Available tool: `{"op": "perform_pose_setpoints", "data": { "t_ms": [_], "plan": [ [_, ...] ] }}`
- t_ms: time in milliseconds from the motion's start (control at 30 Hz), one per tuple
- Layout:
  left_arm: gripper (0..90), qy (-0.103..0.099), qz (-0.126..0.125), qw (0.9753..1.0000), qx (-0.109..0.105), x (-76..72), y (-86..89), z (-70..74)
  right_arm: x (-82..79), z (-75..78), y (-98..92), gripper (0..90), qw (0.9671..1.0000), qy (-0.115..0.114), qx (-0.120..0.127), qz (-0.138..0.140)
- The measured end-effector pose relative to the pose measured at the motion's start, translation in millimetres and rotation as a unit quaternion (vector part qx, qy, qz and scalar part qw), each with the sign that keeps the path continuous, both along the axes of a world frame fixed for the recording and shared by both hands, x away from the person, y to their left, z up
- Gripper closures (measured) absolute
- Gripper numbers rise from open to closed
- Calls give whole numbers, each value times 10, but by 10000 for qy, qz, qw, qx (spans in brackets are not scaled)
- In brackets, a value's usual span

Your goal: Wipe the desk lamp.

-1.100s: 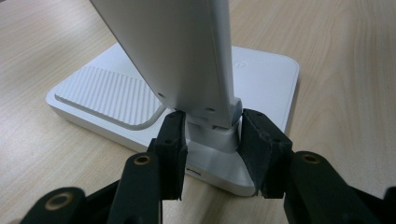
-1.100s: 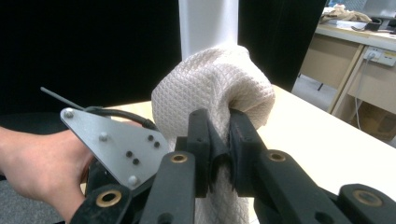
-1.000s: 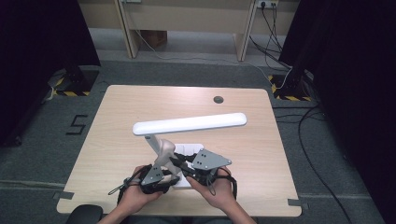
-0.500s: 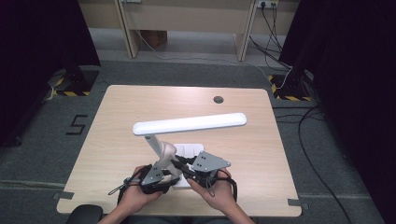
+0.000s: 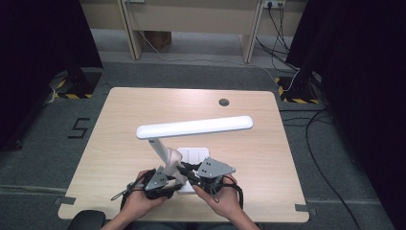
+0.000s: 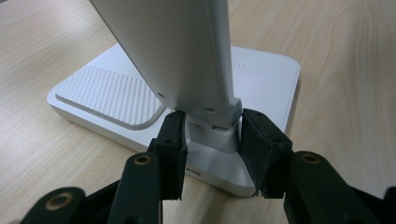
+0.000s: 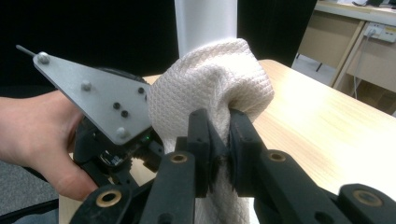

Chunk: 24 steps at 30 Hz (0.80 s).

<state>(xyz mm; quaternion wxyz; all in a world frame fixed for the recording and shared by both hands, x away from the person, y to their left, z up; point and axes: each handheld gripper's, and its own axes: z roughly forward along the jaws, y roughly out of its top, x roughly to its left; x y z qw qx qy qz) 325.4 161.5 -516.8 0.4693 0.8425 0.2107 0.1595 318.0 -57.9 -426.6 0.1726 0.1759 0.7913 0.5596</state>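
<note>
Left gripper [image 6: 212, 140] jaws narrow, clamping lamp [image 6: 187, 56] hinge at its base; right gripper [image 7: 219, 140] jaws pinching cloth [image 7: 210, 88] against lamp arm; lamp head cut off

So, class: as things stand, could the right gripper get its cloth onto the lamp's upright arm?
Probably yes. The right gripper pinches the white cloth right by the lamp arm, and nothing stands between them. The left gripper clamps the arm lower down, at its hinge.
</note>
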Motion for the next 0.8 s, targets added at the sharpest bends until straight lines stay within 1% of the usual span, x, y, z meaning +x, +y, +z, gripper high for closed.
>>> {"op": "perform_pose_setpoints", "data": {
  "t_ms": [233, 533, 800],
  "plan": [
    [603, 6, 5, 10000, -3, -2, -1, 0, 2, -53, -9, 814, 10000, 90, -27, -31],
    [603, 14, 13, 10000, -24, -3, -2, -3, 19, -140, -29, 814, 9998, 123, -156, -84],
    [603, 15, 20, 10000, -19, -4, -2, -2, 13, -248, -38, 814, 9992, 243, -271, -140]
  ]
}}
